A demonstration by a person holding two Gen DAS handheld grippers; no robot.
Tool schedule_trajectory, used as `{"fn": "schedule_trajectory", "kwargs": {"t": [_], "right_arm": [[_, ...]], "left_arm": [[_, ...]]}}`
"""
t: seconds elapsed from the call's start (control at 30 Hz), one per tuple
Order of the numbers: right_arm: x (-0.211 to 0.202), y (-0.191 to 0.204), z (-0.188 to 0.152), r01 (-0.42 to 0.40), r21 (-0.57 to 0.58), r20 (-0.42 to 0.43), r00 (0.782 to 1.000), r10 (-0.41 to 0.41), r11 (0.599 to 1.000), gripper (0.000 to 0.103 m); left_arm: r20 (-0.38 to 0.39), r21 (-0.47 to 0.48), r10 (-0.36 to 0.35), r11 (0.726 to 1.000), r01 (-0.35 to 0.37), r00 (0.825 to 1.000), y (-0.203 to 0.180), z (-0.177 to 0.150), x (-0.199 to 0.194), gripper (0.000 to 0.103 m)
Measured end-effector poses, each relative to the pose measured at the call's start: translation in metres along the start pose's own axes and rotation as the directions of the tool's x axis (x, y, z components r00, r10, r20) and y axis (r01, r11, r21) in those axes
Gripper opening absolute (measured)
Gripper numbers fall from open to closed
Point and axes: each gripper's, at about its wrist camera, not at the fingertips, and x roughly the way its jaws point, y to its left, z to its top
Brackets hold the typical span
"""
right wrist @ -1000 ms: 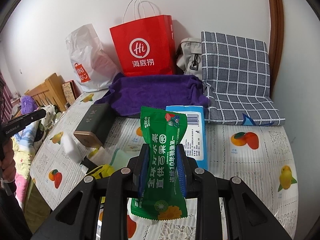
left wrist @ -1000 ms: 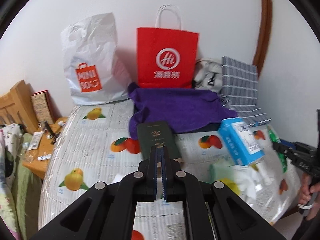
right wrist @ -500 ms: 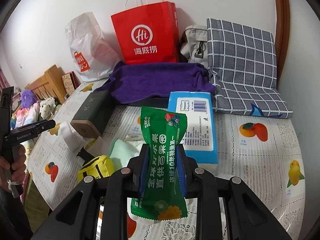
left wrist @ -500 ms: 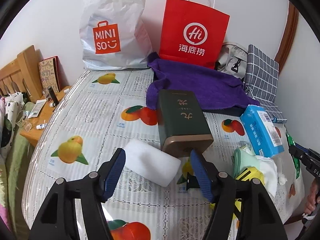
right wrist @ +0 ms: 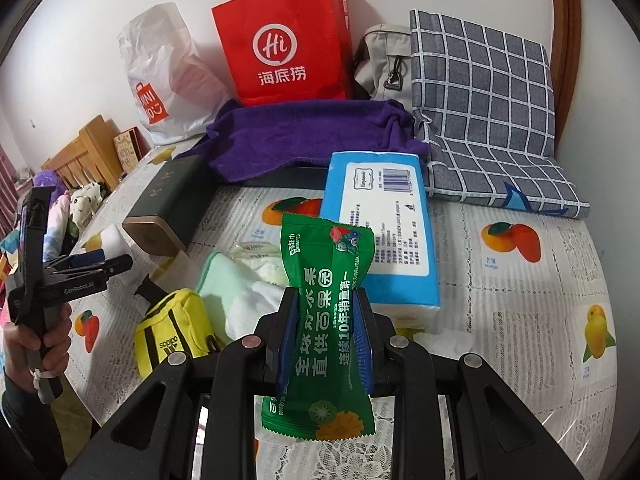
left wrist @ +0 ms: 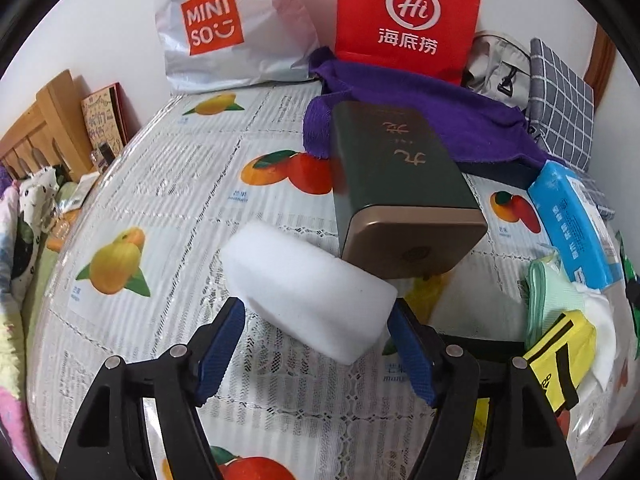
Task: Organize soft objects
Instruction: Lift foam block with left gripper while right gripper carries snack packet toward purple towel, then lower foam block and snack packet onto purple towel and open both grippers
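A white foam block [left wrist: 308, 284] lies on the fruit-print tablecloth against a dark green box [left wrist: 396, 184]. My left gripper [left wrist: 316, 320] stands open, its blue pads [left wrist: 224, 344] to either side of the block's near end, with no visible squeeze. The right wrist view shows that same left gripper [right wrist: 86, 266] in a hand, over the white foam block [right wrist: 114, 238]. My right gripper [right wrist: 326, 312] is shut on a green wipes packet [right wrist: 328, 304], held upright above the table. Ahead of it lies a blue tissue pack [right wrist: 380, 232].
A yellow pouch [right wrist: 172, 330], a mint cloth [right wrist: 226, 284] and white tissues lie in the middle. A purple towel [right wrist: 304, 140], red paper bag [right wrist: 284, 40], white plastic bag [right wrist: 168, 76], grey bag and checked cushion [right wrist: 484, 112] line the back wall. A wooden bedside stand [left wrist: 52, 120] is left.
My left gripper has gone from shut to open and come down to the white foam block, which now sits between its pads. The right gripper has sunk slightly, still holding the green packet.
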Motion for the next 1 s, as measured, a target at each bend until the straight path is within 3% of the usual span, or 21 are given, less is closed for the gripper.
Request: {"fn": "schedule_trajectory", "kwargs": {"t": [0.03, 0.07, 0.2, 0.6, 1.0], "right_arm": [[-0.001, -0.001, -0.001, 0.002, 0.001, -0.001, 1.0, -0.002, 1.0, 0.027], [-0.001, -0.001, -0.002, 0.004, 0.002, -0.001, 1.0, -0.004, 1.0, 0.027], [-0.004, -0.007, -0.004, 0.014, 0.013, 0.002, 1.0, -0.014, 1.0, 0.027], [-0.009, -0.015, 0.014, 0.026, 0.014, 0.036, 0.999, -0.027, 1.0, 0.027], [-0.016, -0.015, 0.044, 0.026, 0.001, 0.088, 0.996, -0.026, 1.0, 0.027]], "left_arm": [[0.004, -0.009, -0.012, 1.0, 0.012, 1.0, 0.001, 0.0, 0.001, 0.062], [0.001, -0.014, -0.023, 1.0, 0.023, 1.0, 0.003, -0.001, 0.001, 0.051], [0.005, -0.003, -0.048, 0.999, 0.048, 0.999, 0.003, -0.002, -0.001, 0.043], [0.067, 0.003, -0.05, 0.999, 0.049, 0.997, 0.009, 0.006, -0.036, 0.042], [0.134, 0.033, -0.057, 0.998, 0.053, 0.989, -0.002, 0.036, -0.064, 0.042]]}}
